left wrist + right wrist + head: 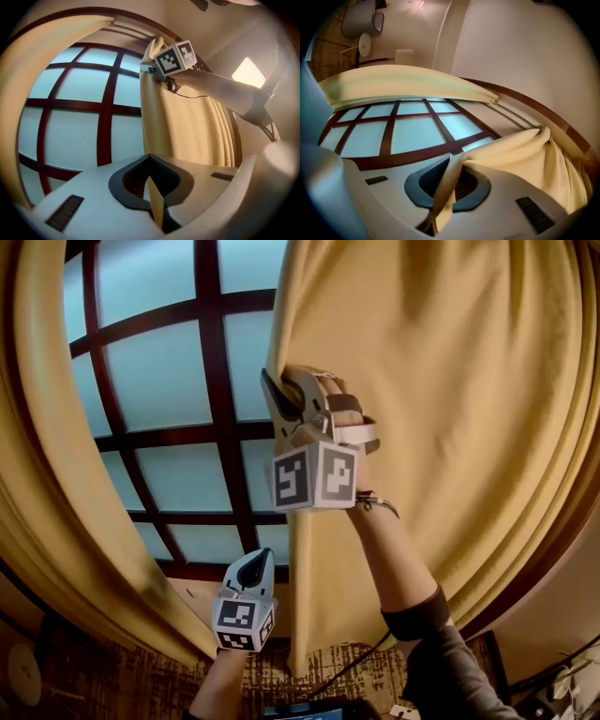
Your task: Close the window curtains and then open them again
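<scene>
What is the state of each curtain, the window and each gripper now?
left curtain, partly drawn, edge gripped
right curtain, partly drawn, edge gripped
window, showing through the gap between curtains
left gripper, jaws shut on left curtain
right gripper, jaws shut on right curtain

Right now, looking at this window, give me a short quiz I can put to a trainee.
1. True or false: the right tongs are shut on the right curtain.
2. Pick one: the window bars are A white, B dark red, C black.
3. Short answer: what yellow thing sits pinched in the left tongs?
Key: 1 true; 2 B; 3 a fold of the left curtain.
</scene>
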Available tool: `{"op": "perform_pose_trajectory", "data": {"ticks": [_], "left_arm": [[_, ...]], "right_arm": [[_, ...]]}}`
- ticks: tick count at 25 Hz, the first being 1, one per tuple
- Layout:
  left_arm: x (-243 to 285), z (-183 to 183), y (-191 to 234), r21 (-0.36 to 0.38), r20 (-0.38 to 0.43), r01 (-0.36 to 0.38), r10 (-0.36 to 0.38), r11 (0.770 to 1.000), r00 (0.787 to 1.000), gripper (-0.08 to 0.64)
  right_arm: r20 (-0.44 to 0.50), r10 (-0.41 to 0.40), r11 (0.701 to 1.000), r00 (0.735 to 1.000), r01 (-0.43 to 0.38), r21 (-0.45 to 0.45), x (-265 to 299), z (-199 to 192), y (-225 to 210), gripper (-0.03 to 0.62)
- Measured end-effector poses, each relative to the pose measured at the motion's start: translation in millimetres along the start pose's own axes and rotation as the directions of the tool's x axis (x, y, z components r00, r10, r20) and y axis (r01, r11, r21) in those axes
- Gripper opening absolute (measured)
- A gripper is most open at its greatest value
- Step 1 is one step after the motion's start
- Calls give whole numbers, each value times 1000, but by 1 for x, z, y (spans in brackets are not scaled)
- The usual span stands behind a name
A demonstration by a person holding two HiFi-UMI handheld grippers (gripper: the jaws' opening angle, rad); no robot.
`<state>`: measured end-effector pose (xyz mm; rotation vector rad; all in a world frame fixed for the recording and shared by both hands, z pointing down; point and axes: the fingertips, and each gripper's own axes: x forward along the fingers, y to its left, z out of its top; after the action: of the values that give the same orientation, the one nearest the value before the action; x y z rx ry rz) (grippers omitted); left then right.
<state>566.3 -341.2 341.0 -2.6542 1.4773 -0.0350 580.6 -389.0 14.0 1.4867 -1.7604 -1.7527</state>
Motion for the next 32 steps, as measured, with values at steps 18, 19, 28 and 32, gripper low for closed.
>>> {"op": "perform_pose_trajectory", "data": {"ticks": [18, 19, 28, 32], "left_arm": [[-119, -10, 126, -17, 7, -146, 146, 989, 989, 0], [-125, -11, 132, -20, 2, -144, 144, 989, 990, 0], [-149, -23, 131, -58, -40, -156, 154, 986, 987, 0], [-136, -21, 129, -43, -51, -188, 186, 981, 981, 0]], "right_arm": [[173, 88, 996, 981, -87, -17, 73, 222, 84, 26], [174, 88, 996, 981, -88, -7, 76, 229, 86, 26], [146, 74, 996, 987, -80, 34, 59, 220, 77, 26], [167, 69, 994, 984, -81, 67, 58, 205, 75, 26]]}}
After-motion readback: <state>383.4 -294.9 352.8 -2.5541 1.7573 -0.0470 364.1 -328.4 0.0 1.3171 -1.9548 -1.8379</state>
